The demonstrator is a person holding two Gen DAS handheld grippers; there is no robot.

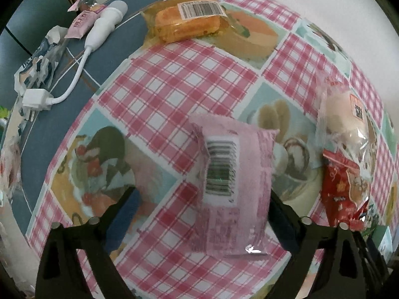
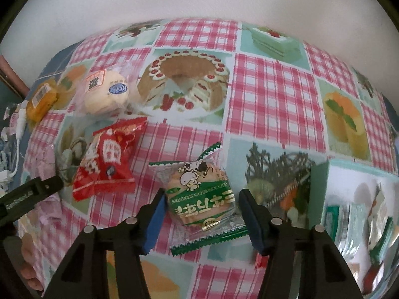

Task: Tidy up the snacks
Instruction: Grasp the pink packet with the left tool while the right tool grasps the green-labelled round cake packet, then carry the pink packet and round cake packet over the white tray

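Observation:
A pink snack packet (image 1: 232, 189) lies barcode up on the checked tablecloth (image 1: 174, 79), between the fingers of my left gripper (image 1: 203, 214). The right pad is at its edge and the left pad stands clear of it, so this gripper is open. My right gripper (image 2: 203, 209) is closed on a green-and-clear biscuit packet (image 2: 199, 194) that rests on the cloth, a blue pad against each side. A red packet (image 2: 107, 162), a clear-wrapped bun (image 2: 104, 94) and an orange cake packet (image 2: 41, 99) lie to the left. The left gripper's finger (image 2: 30, 191) shows at the left edge.
A mint-green box (image 2: 319, 186) with several packets inside stands at the right. A white charger with its cable (image 1: 99, 27), a pink sachet (image 1: 79, 25) and a crumpled blue-white wrapper (image 1: 37, 59) lie on the blue surface at the far left. The wall is close behind the table.

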